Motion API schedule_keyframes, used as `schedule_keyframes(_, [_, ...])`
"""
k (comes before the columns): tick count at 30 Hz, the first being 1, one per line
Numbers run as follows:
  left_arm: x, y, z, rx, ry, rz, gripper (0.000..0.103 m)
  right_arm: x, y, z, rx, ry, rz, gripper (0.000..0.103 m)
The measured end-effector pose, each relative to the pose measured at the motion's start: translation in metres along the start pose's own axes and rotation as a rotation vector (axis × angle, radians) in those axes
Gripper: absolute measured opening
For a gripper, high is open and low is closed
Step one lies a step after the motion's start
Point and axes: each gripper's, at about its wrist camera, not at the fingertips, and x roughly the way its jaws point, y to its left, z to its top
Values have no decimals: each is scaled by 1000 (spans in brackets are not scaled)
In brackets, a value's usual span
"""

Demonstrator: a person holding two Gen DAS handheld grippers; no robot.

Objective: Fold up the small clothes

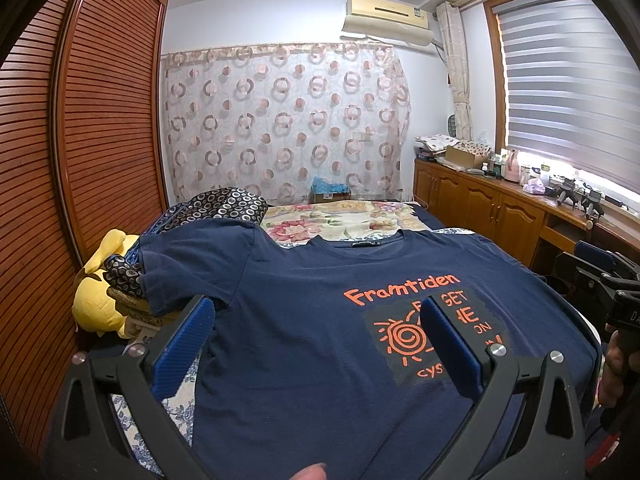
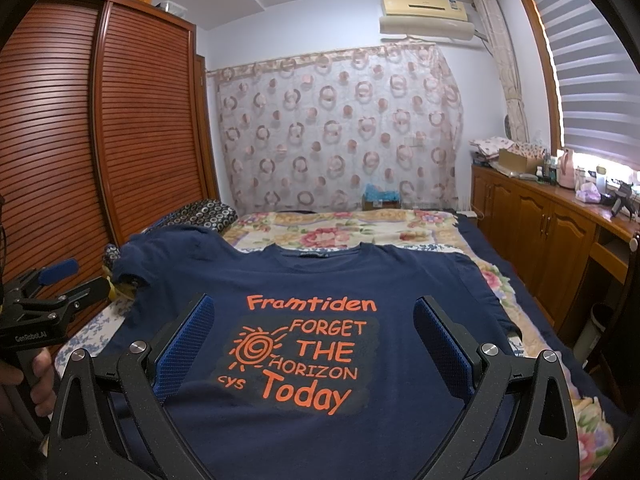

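So both of my grippers are just hovering over the bed (image 2: 532, 308) right now, jaws spread wide on each, nothing pinched. My left gripper (image 1: 316, 320) hangs above the left half of the navy t-shirt (image 2: 320, 280), and my right gripper (image 2: 314, 320) sits over the orange print (image 2: 296, 356). That shirt lies flat, face up, collar pointing away from me, its left sleeve (image 1: 188, 264) draped over a yellow plush toy (image 1: 96, 300) by the wardrobe (image 1: 80, 128).

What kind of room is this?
Most likely a bedroom. A navy T-shirt lies spread on a bed with a flowery blanket, a tall wooden wardrobe stands beside it, and a patterned curtain hangs behind.
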Motion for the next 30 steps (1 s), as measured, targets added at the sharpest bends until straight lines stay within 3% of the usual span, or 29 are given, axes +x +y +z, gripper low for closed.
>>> schedule_keyframes(30, [0,0,-1,1,-3,-1,103,-2,0,1,-1,1,0,102])
